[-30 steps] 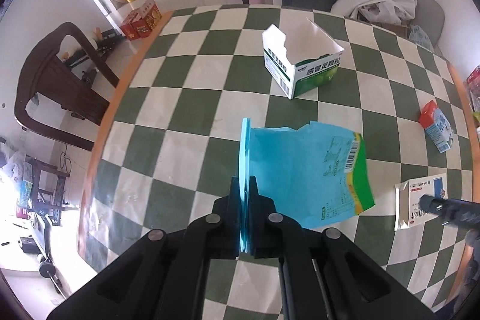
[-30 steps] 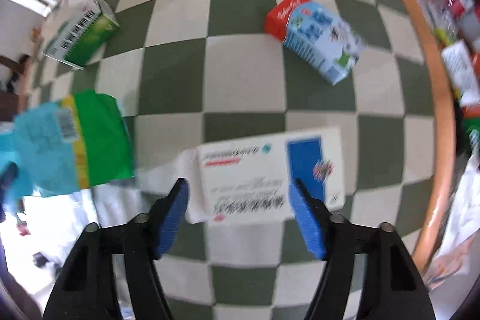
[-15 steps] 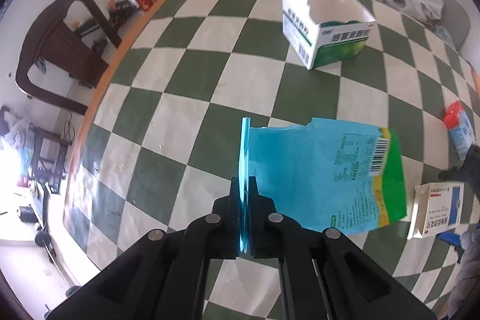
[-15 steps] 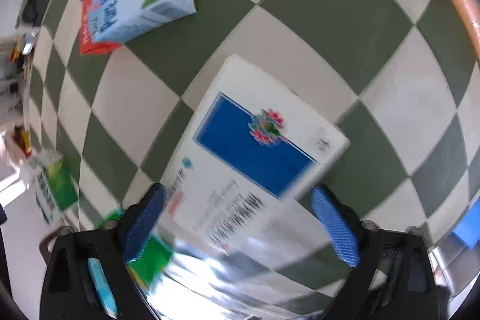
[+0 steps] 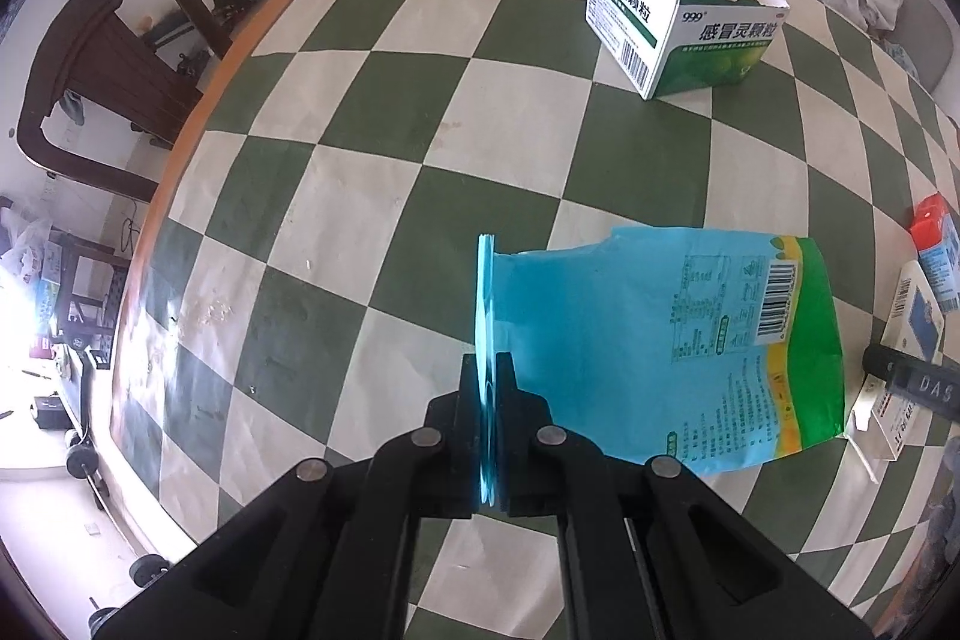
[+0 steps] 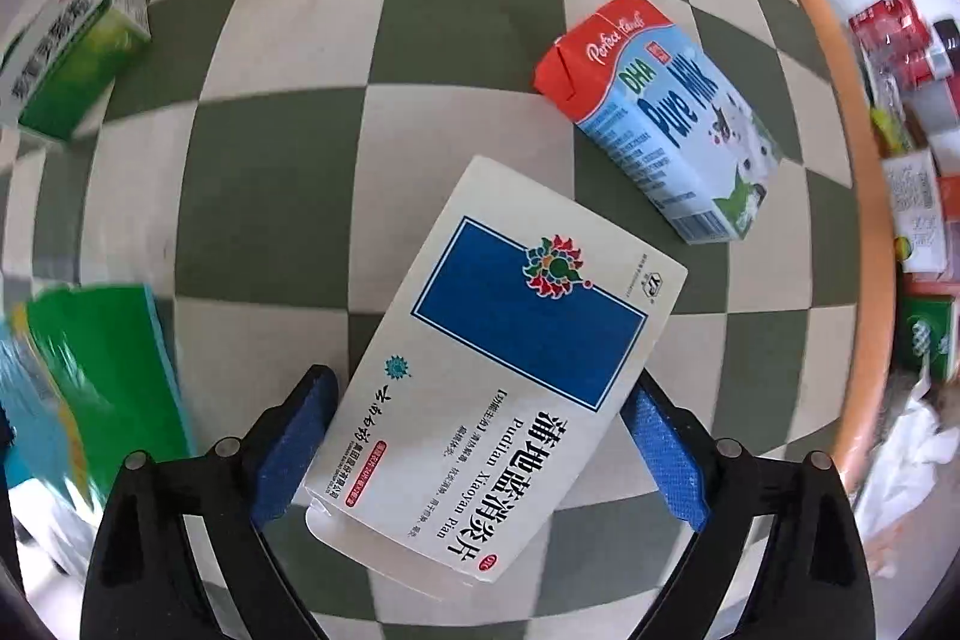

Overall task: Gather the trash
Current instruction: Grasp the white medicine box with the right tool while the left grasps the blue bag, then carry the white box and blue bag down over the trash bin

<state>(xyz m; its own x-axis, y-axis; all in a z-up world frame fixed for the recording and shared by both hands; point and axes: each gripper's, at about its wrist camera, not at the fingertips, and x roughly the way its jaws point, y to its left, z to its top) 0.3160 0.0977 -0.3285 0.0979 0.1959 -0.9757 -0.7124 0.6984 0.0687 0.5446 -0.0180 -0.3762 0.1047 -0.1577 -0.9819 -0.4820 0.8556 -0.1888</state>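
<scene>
A tabletop (image 5: pixel 372 196) spreads across both views, covered with a smooth green and cream checked cloth and edged by an orange wooden rim. Off its left edge stands a dark wooden chair (image 5: pixel 114 76) with a curved back.

At the far right of the left view stands a green and white cardboard box (image 5: pixel 678 22), its top torn open in a ragged paper edge.

The left tongs (image 5: pixel 492 424) are pressed together on the thin edge of a flat, glossy blue and green plastic pouch (image 5: pixel 660 340). The pouch has a torn top, a barcode and a yellow band, and hangs out to the right of the tongs above the cloth.

In the right view a flat rectangular white medicine box (image 6: pixel 498 376), of thin card with a solid blue panel and a small flower mark, lies aslant on the cloth. Its near end sits between the right tongs (image 6: pixel 480 454). Their jaws have just been closing and stand spread, with the rough blue pads (image 6: pixel 660 454) on either side of the box; whether the pads touch its edges I cannot tell.

Just beyond and to the right of that box lies a small milk carton (image 6: pixel 666 112) on its side, pale blue with a folded red top. The two cartons sit close but apart.
</scene>
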